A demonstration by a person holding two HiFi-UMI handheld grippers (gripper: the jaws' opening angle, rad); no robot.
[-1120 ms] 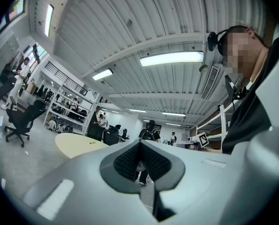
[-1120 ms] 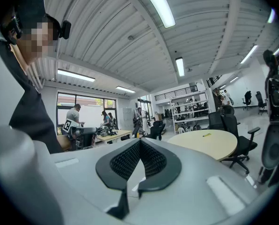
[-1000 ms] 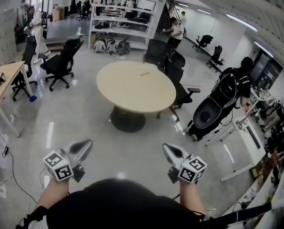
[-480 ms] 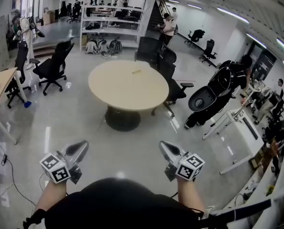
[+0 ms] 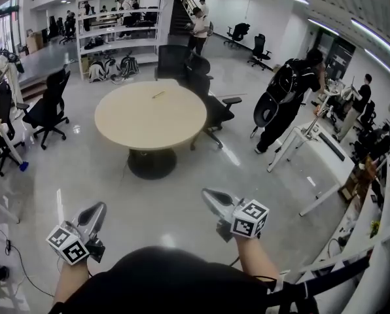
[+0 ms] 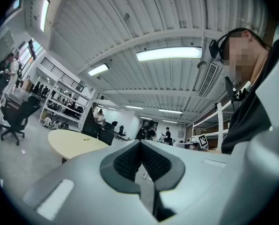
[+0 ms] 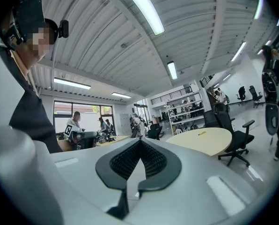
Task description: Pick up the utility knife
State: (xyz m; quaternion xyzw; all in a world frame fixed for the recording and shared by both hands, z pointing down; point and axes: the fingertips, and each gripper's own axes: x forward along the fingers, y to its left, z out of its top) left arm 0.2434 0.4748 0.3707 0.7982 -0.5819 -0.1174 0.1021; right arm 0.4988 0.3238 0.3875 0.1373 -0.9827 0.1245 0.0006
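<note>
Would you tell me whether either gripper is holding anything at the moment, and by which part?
Nothing is held: the left gripper and the right gripper are both shut and empty.

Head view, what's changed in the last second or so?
The view swung: the round table and the person with a backpack now sit further left in the picture. Nothing was taken hold of or let go. The left hand-held gripper and right hand-held gripper stayed shut and empty, well short of the table.
</note>
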